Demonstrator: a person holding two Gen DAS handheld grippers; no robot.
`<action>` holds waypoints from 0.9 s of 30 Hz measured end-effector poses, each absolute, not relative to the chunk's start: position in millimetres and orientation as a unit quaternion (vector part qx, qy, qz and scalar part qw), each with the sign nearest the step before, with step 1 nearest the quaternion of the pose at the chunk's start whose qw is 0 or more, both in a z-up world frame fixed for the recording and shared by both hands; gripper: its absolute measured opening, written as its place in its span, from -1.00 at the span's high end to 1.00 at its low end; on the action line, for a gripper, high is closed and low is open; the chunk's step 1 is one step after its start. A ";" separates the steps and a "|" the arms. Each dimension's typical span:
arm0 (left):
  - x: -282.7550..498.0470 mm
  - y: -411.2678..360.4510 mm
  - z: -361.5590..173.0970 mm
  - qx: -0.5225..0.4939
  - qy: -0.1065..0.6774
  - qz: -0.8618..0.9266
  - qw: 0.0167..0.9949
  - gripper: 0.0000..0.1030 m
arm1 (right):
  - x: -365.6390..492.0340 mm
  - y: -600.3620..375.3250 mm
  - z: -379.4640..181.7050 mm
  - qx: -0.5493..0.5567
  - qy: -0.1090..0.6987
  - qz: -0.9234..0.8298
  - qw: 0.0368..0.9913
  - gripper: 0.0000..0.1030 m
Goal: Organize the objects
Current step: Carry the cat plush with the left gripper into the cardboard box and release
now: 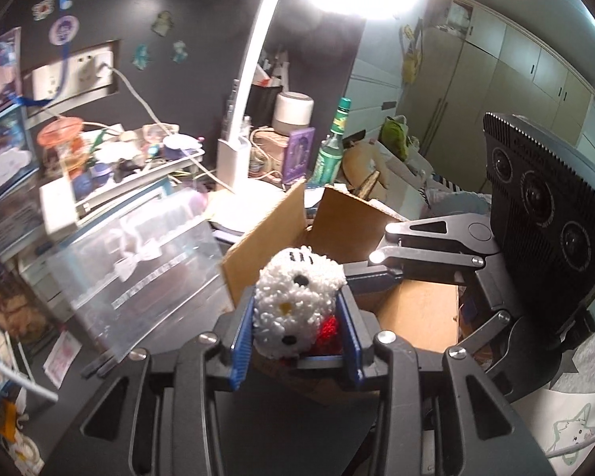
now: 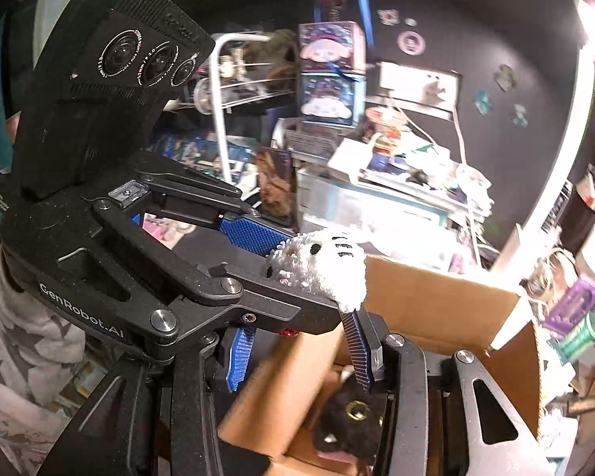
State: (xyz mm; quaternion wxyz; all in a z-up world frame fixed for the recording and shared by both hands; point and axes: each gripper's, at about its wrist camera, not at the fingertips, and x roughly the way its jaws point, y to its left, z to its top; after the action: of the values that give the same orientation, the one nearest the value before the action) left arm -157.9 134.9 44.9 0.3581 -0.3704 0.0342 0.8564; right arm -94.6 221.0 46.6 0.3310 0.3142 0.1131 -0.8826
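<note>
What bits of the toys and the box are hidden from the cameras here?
- White fuzzy plush toy: its sides, left wrist view, covered by the left gripper pads.
- Black plush toy: its lower body, right wrist view, behind the right gripper frame; blurred.
- Cardboard box: its bottom and contents, left wrist view, blocked by the plush and grippers.

A tall white arched desk lamp (image 1: 254,79) above and ahead of the left gripper (image 1: 295,317) blows out to pure white glare at the top of that view, and its light flares again at the upper right edge of the right wrist view. The dark grey wall (image 1: 139,8) stays dim. Bright glints sit on the grippers' silver screws. Both views bulge and darken at the rims. The clear plastic storage box (image 1: 139,261) left of the left gripper is smeared by motion blur.
</note>
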 end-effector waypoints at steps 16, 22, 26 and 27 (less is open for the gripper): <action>-175.8 176.8 29.4 -0.385 0.035 0.847 0.365 -0.52 | -103.5 268.3 26.9 0.361 0.111 -0.884 0.275 -0.20; -170.7 164.8 35.9 -0.378 0.038 0.856 0.351 -0.61 | -105.8 276.0 27.9 0.362 0.109 -0.889 0.260 -0.24; -159.8 145.7 41.6 -0.365 0.040 0.867 0.336 -0.62 | -104.2 271.7 31.3 0.357 0.111 -0.890 0.261 -0.24; -154.4 135.8 44.1 -0.359 0.038 0.873 0.329 -0.62 | -102.9 269.4 33.5 0.353 0.111 -0.891 0.263 -0.24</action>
State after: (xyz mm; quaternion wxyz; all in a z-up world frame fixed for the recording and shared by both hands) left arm -154.4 135.8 44.1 0.3286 -0.3593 0.0377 0.8726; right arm -102.9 269.4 33.5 0.2635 0.3533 0.1108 -0.8908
